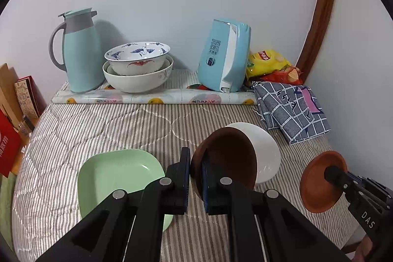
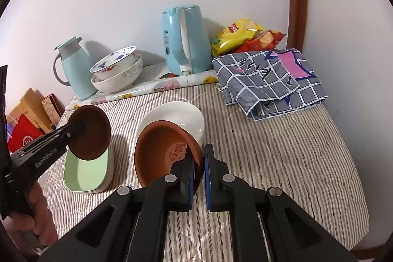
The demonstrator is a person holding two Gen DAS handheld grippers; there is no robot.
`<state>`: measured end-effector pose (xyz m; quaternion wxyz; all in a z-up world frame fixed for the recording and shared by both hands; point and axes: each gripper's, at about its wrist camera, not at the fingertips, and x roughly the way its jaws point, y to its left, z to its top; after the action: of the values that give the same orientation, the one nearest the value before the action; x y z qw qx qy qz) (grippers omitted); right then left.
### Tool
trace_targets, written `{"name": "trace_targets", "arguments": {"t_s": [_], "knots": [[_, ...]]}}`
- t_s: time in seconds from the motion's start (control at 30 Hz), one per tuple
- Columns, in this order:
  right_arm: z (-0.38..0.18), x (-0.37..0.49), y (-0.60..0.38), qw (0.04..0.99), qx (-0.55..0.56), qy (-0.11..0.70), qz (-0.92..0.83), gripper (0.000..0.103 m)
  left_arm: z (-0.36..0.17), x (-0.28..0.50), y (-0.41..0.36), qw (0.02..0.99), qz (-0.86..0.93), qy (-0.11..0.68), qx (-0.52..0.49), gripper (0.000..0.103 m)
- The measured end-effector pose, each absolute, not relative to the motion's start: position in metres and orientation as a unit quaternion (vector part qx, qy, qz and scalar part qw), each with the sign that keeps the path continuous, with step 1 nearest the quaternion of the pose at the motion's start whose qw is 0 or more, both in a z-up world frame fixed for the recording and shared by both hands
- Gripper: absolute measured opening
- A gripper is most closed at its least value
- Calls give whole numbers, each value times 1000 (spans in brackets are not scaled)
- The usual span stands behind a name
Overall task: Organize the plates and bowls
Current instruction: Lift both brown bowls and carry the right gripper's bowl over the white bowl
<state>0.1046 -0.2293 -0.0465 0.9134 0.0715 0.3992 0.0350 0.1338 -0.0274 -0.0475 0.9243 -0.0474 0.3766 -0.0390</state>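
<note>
My left gripper (image 1: 195,163) is shut on the rim of a dark brown dish (image 1: 226,161), held tilted above the striped cloth. The right wrist view shows that dish (image 2: 91,131) hanging over a pale green square plate (image 2: 86,176), which also lies left of my fingers (image 1: 118,178). My right gripper (image 2: 199,158) is shut on the rim of a terracotta dish (image 2: 159,158), lifted and tilted; from the left it shows at the right edge (image 1: 319,183). A white bowl (image 2: 176,117) rests on the cloth just behind both dishes (image 1: 265,151).
At the back, two patterned bowls (image 1: 137,63) sit nested between a mint thermos jug (image 1: 81,53) and a blue kettle (image 1: 226,58). Snack bags (image 1: 267,63) and a folded checked cloth (image 1: 292,107) lie at the right rear. Boxes (image 1: 9,119) stand off the left edge.
</note>
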Motion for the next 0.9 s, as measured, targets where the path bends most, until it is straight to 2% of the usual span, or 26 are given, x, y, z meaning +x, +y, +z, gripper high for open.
{"name": "trace_targets", "arguments": {"t_s": [0.9], "knots": [[-44, 136, -218, 914, 69, 397, 45, 7, -45, 152, -26, 924, -40, 377, -38, 9]]}}
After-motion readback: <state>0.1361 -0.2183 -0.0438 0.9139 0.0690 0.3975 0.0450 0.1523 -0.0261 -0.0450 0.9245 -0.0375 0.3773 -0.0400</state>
